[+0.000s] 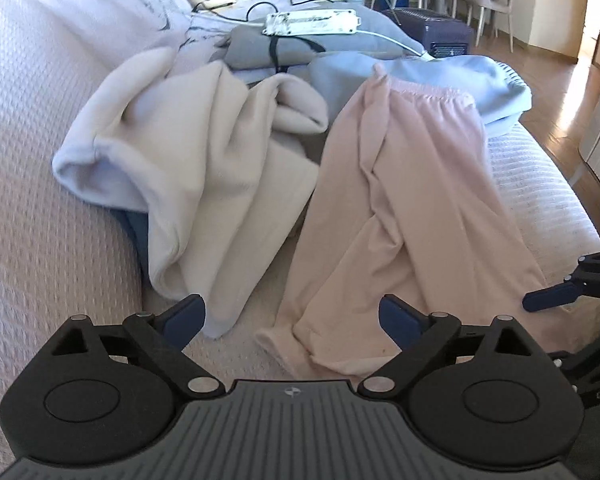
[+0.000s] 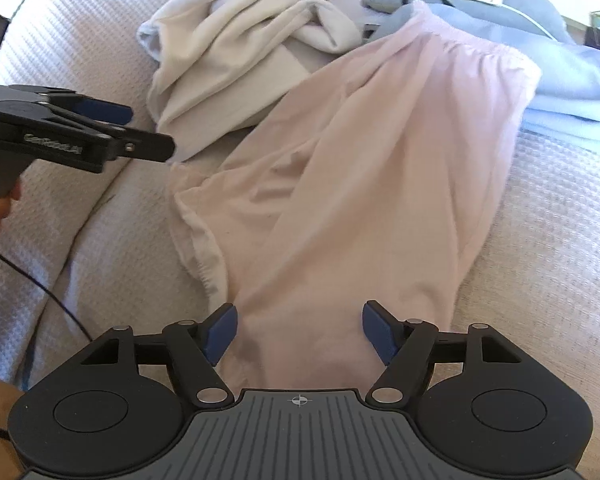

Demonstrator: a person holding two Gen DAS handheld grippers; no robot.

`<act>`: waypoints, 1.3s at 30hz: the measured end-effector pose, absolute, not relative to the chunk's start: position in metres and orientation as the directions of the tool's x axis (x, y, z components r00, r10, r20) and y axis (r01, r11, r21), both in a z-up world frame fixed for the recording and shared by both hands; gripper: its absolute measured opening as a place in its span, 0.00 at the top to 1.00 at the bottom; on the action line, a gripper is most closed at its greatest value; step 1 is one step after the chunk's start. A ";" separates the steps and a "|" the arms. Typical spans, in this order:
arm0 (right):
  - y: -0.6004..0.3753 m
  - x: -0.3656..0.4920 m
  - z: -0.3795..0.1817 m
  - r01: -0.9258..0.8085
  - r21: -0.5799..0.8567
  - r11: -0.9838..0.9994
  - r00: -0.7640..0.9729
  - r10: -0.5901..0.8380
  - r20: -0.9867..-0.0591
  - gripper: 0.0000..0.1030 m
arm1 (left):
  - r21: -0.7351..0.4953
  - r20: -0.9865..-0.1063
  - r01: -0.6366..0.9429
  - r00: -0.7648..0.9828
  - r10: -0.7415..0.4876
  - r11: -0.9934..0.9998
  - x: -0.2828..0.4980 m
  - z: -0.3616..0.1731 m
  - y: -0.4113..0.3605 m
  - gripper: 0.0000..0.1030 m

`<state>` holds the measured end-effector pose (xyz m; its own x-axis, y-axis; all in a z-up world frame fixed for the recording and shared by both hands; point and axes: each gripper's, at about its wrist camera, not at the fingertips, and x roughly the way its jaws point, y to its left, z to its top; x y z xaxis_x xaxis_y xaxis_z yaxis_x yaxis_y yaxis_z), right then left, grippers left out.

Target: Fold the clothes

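On the bed (image 2: 540, 208), pink trousers (image 2: 360, 168) lie lengthwise, waistband far, cuffs nearest; the right gripper (image 2: 299, 334) straddles one leg end, jaws apart, while the left gripper (image 1: 292, 318) hovers beside, jaws wide, empty.

pink trousers (image 2: 364, 168): soft matt knit cloth, gathered waistband | cream garment (image 1: 204, 184): thick fleecy cloth, matt | bed cover (image 2: 548, 216): waffle-textured woven cloth | left gripper (image 1: 292, 316): matt black plastic, blue pads, bright metal pins | right gripper (image 2: 298, 330): same finish, ribbed grey plastic body | floor (image 1: 556, 72): glossy wood
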<state>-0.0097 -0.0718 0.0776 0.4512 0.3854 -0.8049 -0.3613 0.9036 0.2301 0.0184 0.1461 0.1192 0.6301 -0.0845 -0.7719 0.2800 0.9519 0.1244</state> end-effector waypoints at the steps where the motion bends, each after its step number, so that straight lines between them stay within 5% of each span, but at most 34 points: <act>1: -0.073 -0.010 0.078 -0.358 0.232 0.905 0.454 0.386 -0.803 0.31 | 0.125 -0.768 0.281 0.634 -0.087 0.952 0.018 0.121 0.144 0.03; 12: -0.081 -0.011 0.080 -0.317 0.213 0.924 0.478 0.349 -0.806 0.26 | 0.008 -0.787 0.450 0.553 -0.272 0.893 0.035 0.097 0.103 0.03; 16: -0.085 -0.012 0.082 -0.296 0.211 0.931 0.494 0.339 -0.801 0.25 | 0.013 -0.828 0.458 0.503 -0.247 0.889 0.040 0.067 0.098 0.07; 18: -0.086 -0.011 0.081 -0.288 0.215 0.933 0.492 0.337 -0.803 0.25 | 0.017 -0.845 0.465 0.480 -0.236 0.885 0.040 0.057 0.099 0.29; 19: -0.086 -0.010 0.079 -0.285 0.216 0.934 0.490 0.336 -0.805 0.25 | 0.020 -0.855 0.463 0.467 -0.225 0.886 0.040 0.052 0.100 0.55; 20: -0.086 -0.010 0.078 -0.282 0.217 0.935 0.488 0.334 -0.806 0.25 | 0.023 -0.867 0.460 0.451 -0.211 0.888 0.041 0.048 0.102 0.71; 26: -0.082 -0.006 0.076 -0.281 0.214 0.935 0.482 0.331 -0.812 0.24 | 0.036 -0.898 0.409 0.414 -0.150 0.912 0.040 0.045 0.125 0.93; 37: -0.085 -0.005 0.075 -0.285 0.211 0.935 0.464 0.327 -0.823 0.24 | 0.152 -0.912 0.360 0.409 -0.010 0.920 0.022 0.031 0.142 0.93; 39: -0.084 -0.006 0.075 -0.286 0.206 0.936 0.467 0.324 -0.823 0.24 | 0.146 -0.912 0.364 0.410 -0.018 0.920 0.021 0.037 0.142 0.83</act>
